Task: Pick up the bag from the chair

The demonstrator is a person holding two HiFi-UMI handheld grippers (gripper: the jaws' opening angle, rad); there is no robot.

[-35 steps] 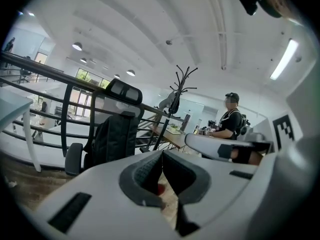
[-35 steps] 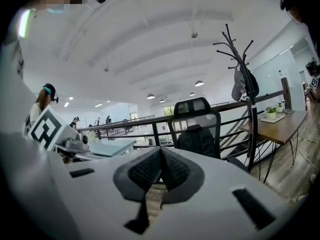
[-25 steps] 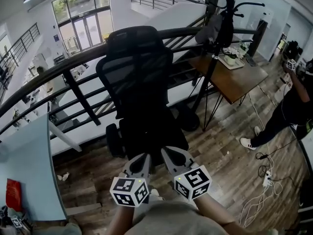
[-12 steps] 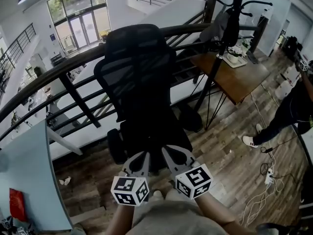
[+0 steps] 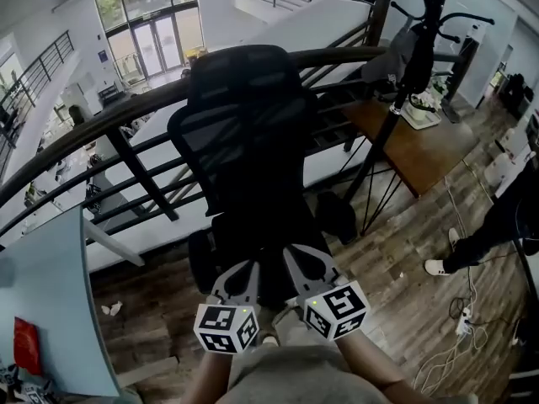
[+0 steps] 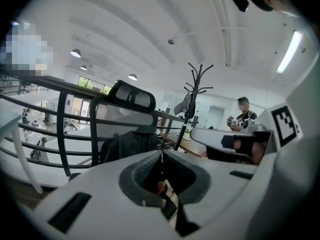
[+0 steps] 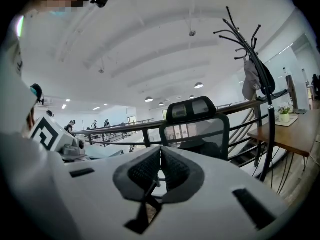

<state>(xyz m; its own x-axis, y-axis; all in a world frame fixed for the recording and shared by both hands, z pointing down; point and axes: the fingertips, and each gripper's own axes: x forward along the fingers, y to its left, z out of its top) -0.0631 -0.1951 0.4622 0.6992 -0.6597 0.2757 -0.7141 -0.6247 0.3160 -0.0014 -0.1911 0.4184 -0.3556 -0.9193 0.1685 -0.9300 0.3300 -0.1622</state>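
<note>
A black mesh office chair [image 5: 244,124] stands against the railing, straight ahead of me. A dark bag [image 6: 129,145] rests on its seat, leaning on the backrest; in the right gripper view the bag [image 7: 200,146] shows below the mesh back. From the head view the bag blends into the dark seat. My left gripper [image 5: 245,271] and right gripper [image 5: 296,261] are side by side just short of the seat's front edge, both pointing at the chair. Each has its jaws together with nothing between them, as seen at the left gripper [image 6: 161,154] and the right gripper [image 7: 160,151].
A dark metal railing [image 5: 109,133] runs behind the chair over an open drop. A coat stand [image 5: 404,74] and a wooden table [image 5: 421,141] stand to the right. A person's leg and shoe [image 5: 472,247] are at the far right near floor cables [image 5: 459,335]. A pale desk [image 5: 46,310] sits left.
Both grippers have moved forward toward the chair, which now looks a little nearer. The view has swung slightly, and the person at the right has slid toward the frame's edge.
</note>
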